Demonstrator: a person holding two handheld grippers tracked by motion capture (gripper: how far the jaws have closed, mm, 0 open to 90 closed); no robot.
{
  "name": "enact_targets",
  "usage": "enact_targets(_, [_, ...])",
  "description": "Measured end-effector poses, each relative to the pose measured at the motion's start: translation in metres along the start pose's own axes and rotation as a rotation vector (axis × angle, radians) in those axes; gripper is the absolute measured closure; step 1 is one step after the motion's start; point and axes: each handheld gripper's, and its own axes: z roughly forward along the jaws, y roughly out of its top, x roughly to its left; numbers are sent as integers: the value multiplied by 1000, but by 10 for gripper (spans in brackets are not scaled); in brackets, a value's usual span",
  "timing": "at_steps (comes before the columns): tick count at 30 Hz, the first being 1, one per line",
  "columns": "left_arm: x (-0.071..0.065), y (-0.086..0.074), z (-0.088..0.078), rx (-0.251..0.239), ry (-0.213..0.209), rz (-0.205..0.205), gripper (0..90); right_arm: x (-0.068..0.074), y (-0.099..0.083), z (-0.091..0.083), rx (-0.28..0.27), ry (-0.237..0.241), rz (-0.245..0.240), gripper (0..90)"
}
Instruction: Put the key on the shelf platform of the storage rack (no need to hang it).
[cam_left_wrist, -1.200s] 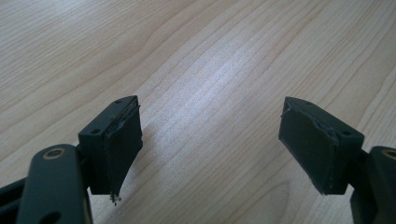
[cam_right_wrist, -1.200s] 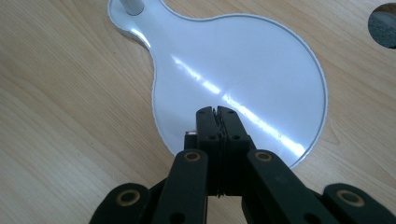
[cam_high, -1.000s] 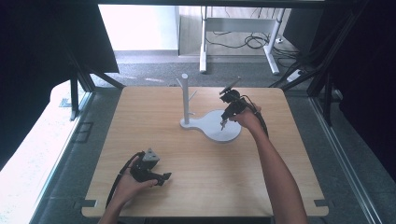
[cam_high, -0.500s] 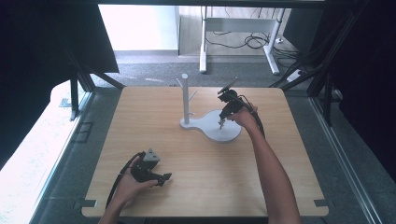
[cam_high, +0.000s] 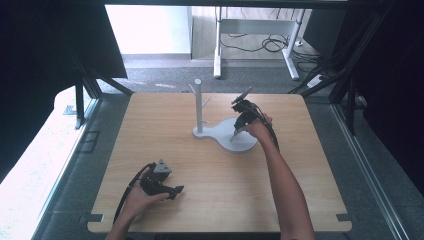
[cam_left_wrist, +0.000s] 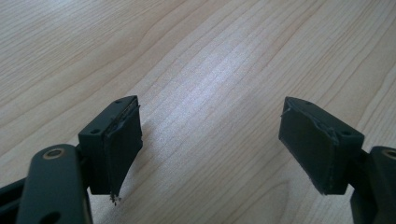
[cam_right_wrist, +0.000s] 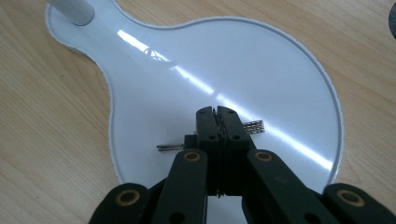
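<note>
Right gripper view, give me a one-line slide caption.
Right claw, shut on a small metal chain-like piece, poised over the glossy white stand base beside its post.

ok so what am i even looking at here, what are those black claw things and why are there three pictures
These are three cameras catching one moment. A person sits at a wooden table holding a hand-held clamp tool with two black jaws in each hand. The high view looks down from above. The other two pictures come from small cameras riding on each tool, looking along its jaws.

The left gripper rests near the table's front edge, jaws wide apart, nothing between them. The right gripper is pinched shut on a small thin metal piece, which sticks out on both sides of the jaws; what it is I can't tell. It hangs over the round base of a white stand with an upright post with short pegs.
</note>
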Motion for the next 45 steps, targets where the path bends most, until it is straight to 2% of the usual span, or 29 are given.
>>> enact_targets(4, [0, 0, 1, 3, -1, 2, 216, -5, -3, 8, 13, -1, 13, 892])
enact_targets(8, [0, 0, 2, 5, -1, 2, 216, -7, -5, 11, 1, 1, 22, 886])
enact_targets(12, [0, 0, 2, 4, 0, 1, 216, -6, -6, 11, 0, -13, 6, 876])
enact_targets(16, [-1, 0, 2, 5, 0, 1, 216, -6, -7, 9, -8, -31, -4, 818])
enact_targets(18, [-1, 0, 3, 7, -1, 1, 216, -6, -9, 7, -16, -33, -2, 805])
enact_targets(22, [-1, 0, 3, 9, 0, 2, 216, -5, -11, 2, -38, -50, -6, 723])
enact_targets(32, [-2, 0, 4, 15, 1, 4, 216, 0, -17, -14, -77, -31, -37, 581])
enact_targets(38, [-3, 0, 5, 18, 0, 11, 216, 7, -24, -27, -111, -10, -65, 558])
enact_targets(45, [-4, 1, 6, 22, 4, 12, 216, 13, -43, -43, -142, 28, -103, 543])
